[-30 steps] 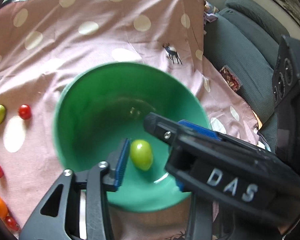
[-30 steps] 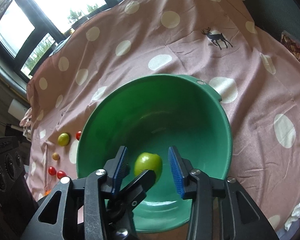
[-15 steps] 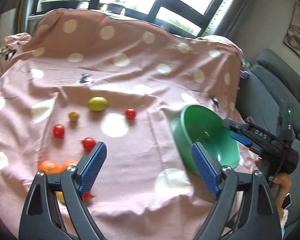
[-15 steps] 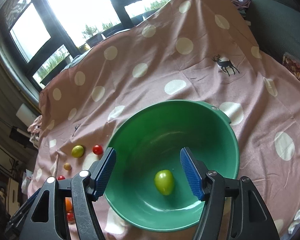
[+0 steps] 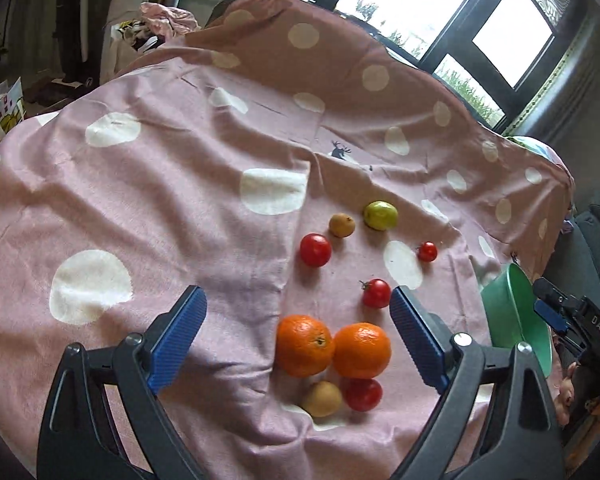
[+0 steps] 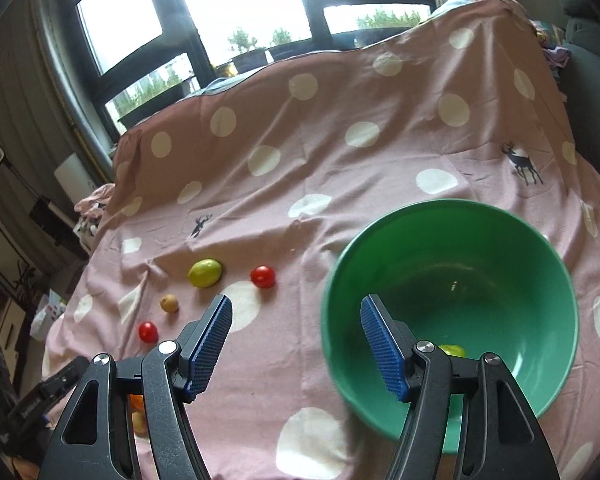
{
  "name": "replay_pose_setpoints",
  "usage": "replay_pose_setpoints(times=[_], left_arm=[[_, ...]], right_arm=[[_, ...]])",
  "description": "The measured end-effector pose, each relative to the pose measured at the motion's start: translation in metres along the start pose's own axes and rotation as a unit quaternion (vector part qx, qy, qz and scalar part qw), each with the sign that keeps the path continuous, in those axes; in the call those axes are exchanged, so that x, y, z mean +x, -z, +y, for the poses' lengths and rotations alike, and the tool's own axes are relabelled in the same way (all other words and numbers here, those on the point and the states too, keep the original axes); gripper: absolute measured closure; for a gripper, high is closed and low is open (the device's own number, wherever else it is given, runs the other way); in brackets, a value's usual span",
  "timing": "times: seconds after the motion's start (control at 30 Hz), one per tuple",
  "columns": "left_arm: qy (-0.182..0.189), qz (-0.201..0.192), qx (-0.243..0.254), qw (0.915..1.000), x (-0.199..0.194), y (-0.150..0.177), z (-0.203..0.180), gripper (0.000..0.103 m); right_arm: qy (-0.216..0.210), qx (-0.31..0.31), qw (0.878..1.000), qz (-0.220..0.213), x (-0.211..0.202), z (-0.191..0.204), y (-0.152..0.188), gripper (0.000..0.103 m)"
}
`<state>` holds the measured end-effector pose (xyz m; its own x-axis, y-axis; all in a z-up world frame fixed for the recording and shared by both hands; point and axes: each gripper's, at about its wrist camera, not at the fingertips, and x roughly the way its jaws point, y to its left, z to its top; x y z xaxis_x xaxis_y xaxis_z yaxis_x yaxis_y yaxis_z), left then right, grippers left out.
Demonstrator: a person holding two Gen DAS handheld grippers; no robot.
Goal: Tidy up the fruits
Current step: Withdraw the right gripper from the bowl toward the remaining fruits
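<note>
So the left gripper (image 5: 298, 344) is hanging over the fruit pile on the pink polka-dot cloth (image 5: 160, 208), jaws spread wide and opening further, gripping nothing. Two oranges (image 5: 305, 346) sit touching each other between its blue pads, closer to the right one, on the cloth and clear of both. At 6 o'clock from them are a tan fruit (image 5: 322, 399) and a red tomato (image 5: 363, 394); up at 12 o'clock are more tomatoes (image 5: 315, 249) and a yellow-green fruit (image 5: 380, 215).

The right gripper (image 6: 296, 346) is about half open and empty, aimed at bare cloth. The green bowl (image 6: 452, 240) sits at its 3 o'clock, with what looks like a green fruit (image 6: 452, 350) inside, mostly hidden behind the finger.
</note>
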<state>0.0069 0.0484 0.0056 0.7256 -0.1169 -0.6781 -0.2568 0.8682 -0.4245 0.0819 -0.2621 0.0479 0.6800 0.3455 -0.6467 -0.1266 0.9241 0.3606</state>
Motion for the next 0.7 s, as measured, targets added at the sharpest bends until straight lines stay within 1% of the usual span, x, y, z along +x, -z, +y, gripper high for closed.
replay_pose_setpoints(times=[0.13, 0.2, 0.27, 0.37, 0.47, 0.53, 0.6, 0.7], left_arm=[[-0.013, -0.008, -0.014, 0.9998, 0.001, -0.001, 0.007, 0.010], [-0.029, -0.012, -0.006, 0.9995, 0.000, 0.000, 0.009, 0.010], [-0.032, -0.011, -0.007, 0.9994, 0.000, 0.000, 0.011, 0.010], [-0.017, -0.008, -0.015, 0.9997, -0.001, -0.001, 0.014, 0.010], [-0.029, -0.014, -0.014, 0.9994, -0.003, -0.003, 0.017, 0.011], [-0.026, -0.013, -0.022, 0.9993, -0.003, -0.004, 0.019, 0.011], [-0.015, -0.009, -0.030, 0.9994, -0.002, -0.005, 0.022, 0.011], [-0.008, -0.007, -0.028, 0.9995, -0.001, -0.007, 0.019, 0.011]], right_arm=[[-0.021, -0.014, 0.999, 0.044, 0.026, 0.030, -0.001, 0.036], [-0.041, -0.015, 0.997, 0.068, 0.044, 0.046, -0.004, 0.036], [-0.050, -0.021, 0.994, 0.090, 0.065, 0.063, -0.008, 0.036], [-0.045, -0.020, 0.992, 0.115, 0.099, 0.084, -0.016, 0.036], [-0.043, -0.009, 0.988, 0.148, 0.136, 0.098, -0.023, 0.036], [-0.025, -0.019, 0.986, 0.163, 0.158, 0.106, -0.025, 0.036], [-0.005, -0.016, 0.986, 0.166, 0.173, 0.106, -0.026, 0.036], [-0.008, 0.001, 0.985, 0.172, 0.189, 0.102, -0.026, 0.036]])
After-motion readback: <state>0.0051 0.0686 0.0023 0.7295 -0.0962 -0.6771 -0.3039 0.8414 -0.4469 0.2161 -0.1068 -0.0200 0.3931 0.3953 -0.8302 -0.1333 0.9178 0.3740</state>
